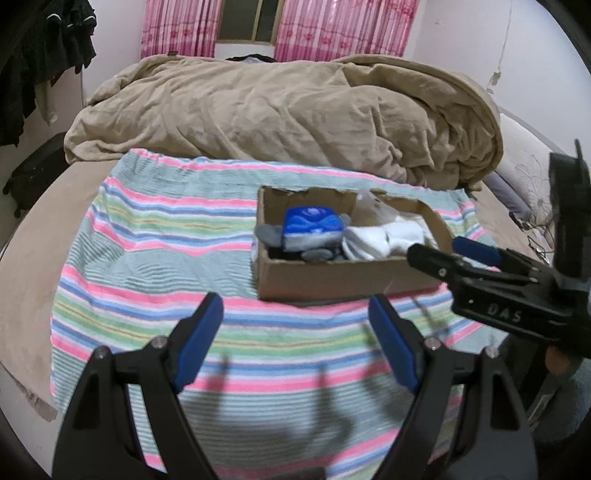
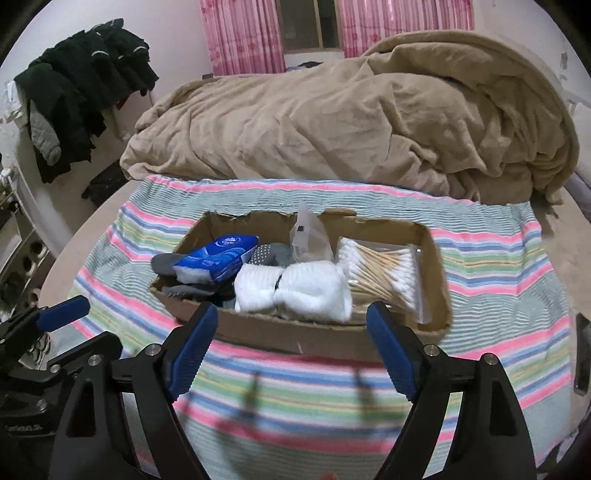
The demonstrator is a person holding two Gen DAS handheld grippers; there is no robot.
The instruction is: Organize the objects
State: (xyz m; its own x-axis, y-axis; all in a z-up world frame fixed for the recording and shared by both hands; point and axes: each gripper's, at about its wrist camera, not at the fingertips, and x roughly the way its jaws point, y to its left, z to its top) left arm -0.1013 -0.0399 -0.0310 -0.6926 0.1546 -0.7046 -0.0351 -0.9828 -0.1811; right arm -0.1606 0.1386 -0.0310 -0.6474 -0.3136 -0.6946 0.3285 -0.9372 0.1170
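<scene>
A shallow cardboard box [image 2: 314,338] sits on a striped cloth [image 2: 295,398] on the bed. In it lie a blue tissue pack [image 2: 218,256], grey socks [image 2: 166,264], a white sock bundle [image 2: 295,286], a bag of cotton swabs [image 2: 380,267] and a clear plastic bag [image 2: 308,236]. My right gripper [image 2: 290,347] is open and empty just in front of the box. My left gripper [image 1: 295,339] is open and empty over the cloth, left of and in front of the box [image 1: 332,280]. The right gripper [image 1: 436,253] also shows in the left wrist view.
A heaped tan blanket [image 2: 351,122] fills the far half of the bed. Dark clothes [image 2: 85,96] hang at the left. Pink curtains [image 2: 240,33] frame a window at the back. The left gripper [image 2: 74,325] appears at the left edge of the right wrist view.
</scene>
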